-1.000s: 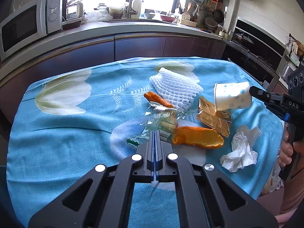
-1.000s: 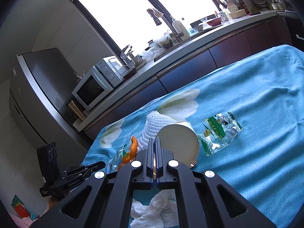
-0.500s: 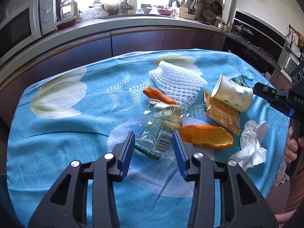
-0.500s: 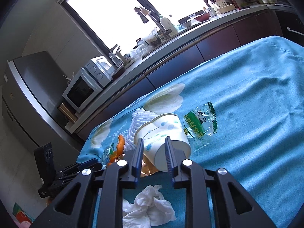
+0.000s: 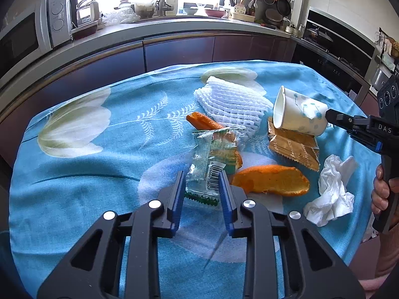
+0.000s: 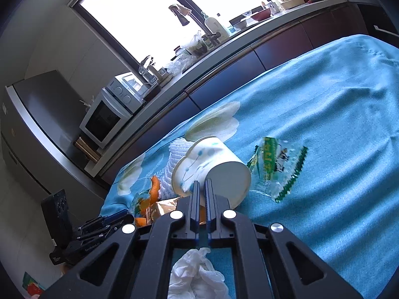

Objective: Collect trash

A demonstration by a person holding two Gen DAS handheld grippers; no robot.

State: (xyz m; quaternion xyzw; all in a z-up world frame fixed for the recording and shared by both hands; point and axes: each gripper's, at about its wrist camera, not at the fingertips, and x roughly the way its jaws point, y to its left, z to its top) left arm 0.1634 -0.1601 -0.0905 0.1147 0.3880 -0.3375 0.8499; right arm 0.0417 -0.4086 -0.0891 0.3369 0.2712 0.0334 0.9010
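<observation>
— Nearest first: what has the left gripper [image 5: 201, 183] got?

— Its jaws have just been closing around the clear snack wrapper [image 5: 212, 164], which lies flat on the blue tabletop [image 5: 87, 186]; whether the pads press it, I cannot tell.

— And the right gripper [image 6: 202, 190]?

— Jaws pinched on the wall of the paper cup [image 6: 212, 167], tipped on its side. Farther off lie orange peel [image 5: 270, 180], a crumpled tissue [image 5: 331, 191], a gold wrapper [image 5: 294, 147] and white foam netting [image 5: 232, 102].
</observation>
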